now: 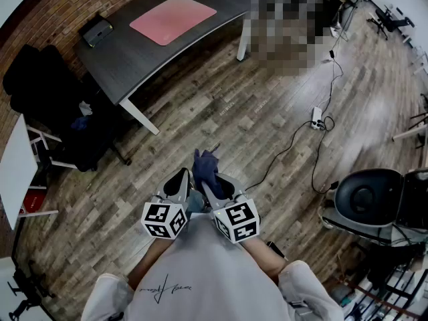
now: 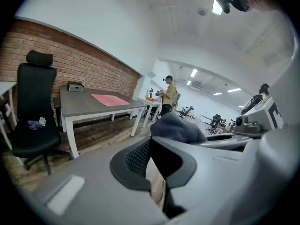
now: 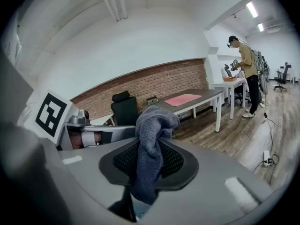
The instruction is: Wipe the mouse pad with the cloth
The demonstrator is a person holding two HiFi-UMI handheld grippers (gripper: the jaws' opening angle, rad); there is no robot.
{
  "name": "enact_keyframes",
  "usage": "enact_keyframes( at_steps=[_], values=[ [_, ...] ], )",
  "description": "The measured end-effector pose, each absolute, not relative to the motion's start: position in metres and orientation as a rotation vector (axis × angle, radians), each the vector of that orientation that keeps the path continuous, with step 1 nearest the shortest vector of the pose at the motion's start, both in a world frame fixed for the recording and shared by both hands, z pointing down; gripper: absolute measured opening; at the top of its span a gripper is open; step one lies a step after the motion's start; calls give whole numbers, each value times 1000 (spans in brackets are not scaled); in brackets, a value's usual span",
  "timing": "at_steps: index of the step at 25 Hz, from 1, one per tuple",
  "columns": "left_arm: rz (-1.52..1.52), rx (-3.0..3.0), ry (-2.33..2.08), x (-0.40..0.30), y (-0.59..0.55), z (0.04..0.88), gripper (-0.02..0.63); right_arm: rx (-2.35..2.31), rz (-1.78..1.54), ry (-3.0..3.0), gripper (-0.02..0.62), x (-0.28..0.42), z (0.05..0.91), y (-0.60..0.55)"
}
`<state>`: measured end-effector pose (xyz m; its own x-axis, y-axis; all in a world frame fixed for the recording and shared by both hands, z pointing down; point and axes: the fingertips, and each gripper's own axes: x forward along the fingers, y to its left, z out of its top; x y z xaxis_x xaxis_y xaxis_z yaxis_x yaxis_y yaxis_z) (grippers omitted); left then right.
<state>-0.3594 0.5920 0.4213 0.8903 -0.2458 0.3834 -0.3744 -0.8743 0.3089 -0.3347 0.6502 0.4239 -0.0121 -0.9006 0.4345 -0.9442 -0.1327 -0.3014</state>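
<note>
While bare floor [image 1: 221, 105] lies open up to the tabletop [image 1: 134, 59] edge, my right hand-held gripper [image 1: 215, 187] pinches the bunched grey-blue cloth [image 1: 204, 166]. My left hand-held gripper [image 1: 179, 184] stands narrowly parted, empty. The pink mouse pad [image 1: 172, 19] lies on that tabletop.

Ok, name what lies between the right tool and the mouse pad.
Head view: only bare wooden floor, then the desk top, between the right tool holding the cloth and the mouse pad.
</note>
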Motion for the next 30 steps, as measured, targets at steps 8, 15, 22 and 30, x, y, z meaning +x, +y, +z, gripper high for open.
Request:
enact_keyframes(
  at_steps=[8,15,22,30],
  values=[
    [499,2680,-453,-348,583,423,1,2158,853,-2019,94,-322,428,635],
    [509,2661,-447,-333,570,428,2,2138,913,-2032,95,-310,437,623],
    [563,2644,-427,-320,546,441,2,2104,1020,-2053,106,-297,447,598],
    [548,2644,-405,-294,500,436,5,2127,1063,-2005,110,-268,450,557]
  ],
)
